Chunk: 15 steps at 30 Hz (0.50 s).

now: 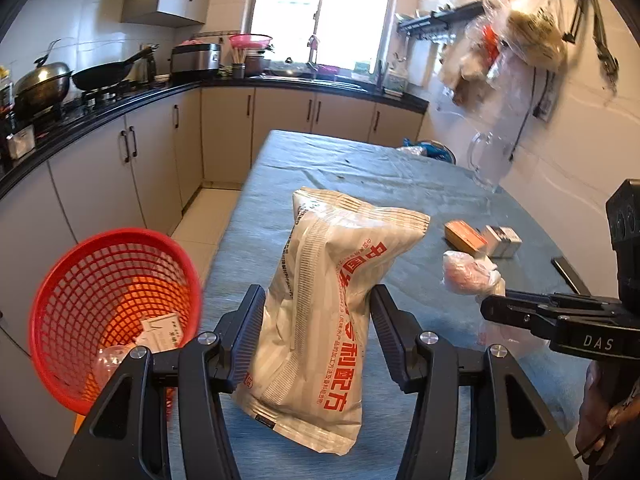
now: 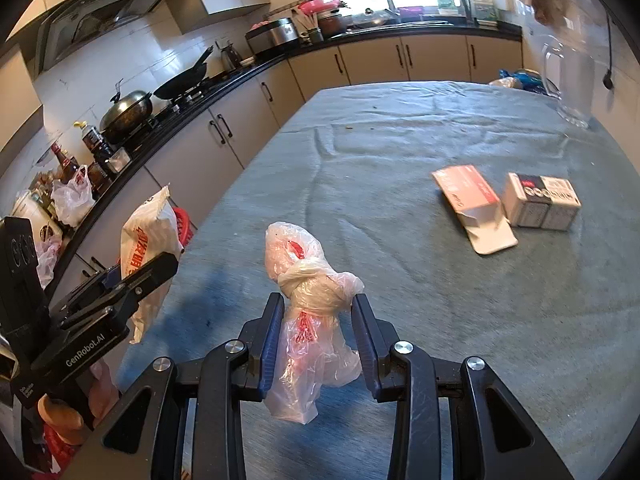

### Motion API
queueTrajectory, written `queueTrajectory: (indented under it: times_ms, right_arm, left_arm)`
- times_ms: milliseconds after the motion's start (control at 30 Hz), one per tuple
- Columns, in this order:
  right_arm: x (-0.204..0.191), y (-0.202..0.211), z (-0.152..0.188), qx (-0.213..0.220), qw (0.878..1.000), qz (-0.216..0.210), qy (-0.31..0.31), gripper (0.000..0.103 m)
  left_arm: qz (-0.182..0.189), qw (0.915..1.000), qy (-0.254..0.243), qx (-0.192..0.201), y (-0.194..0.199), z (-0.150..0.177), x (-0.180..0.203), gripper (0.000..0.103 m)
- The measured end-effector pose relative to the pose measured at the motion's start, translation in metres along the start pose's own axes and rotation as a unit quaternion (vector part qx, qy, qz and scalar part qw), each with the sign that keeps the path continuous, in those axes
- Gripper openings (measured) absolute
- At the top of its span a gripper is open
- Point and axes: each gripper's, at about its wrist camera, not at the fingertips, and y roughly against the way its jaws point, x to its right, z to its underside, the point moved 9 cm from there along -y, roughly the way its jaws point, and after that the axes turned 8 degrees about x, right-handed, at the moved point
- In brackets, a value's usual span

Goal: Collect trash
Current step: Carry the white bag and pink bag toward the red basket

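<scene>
My left gripper (image 1: pixel 318 300) is shut on a cream snack bag with red print (image 1: pixel 332 300) and holds it upright above the blue-clothed table (image 1: pixel 340 168). A red mesh basket (image 1: pixel 108 308) sits off the table's left edge, with some scraps inside. My right gripper (image 2: pixel 318 308) is shut on a knotted clear plastic bag with red print (image 2: pixel 308 300), held just above the table. The right gripper also shows in the left wrist view (image 1: pixel 492 308), with the plastic bag (image 1: pixel 468 276). The left gripper (image 2: pixel 160 264) and snack bag (image 2: pixel 148 236) show in the right wrist view.
A pink carton (image 2: pixel 472 200) and a white box (image 2: pixel 540 202) lie on the table's right side. A glass jug (image 2: pixel 568 76) stands at the far right. Kitchen counters with pans (image 1: pixel 100 76) run along the left and back. Bags hang on the right wall (image 1: pixel 516 44).
</scene>
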Motion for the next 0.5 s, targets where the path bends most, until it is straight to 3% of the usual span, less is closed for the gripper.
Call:
queueTrajectory:
  times_ms: [500]
  right_arm:
    - [-0.069,-0.022,-0.019,-0.006,0.998,-0.036,0.046,0.038]
  left_arm:
    - [-0.043,0.9979,0.041,0.026,0.024,-0.014,-0.066,0.053]
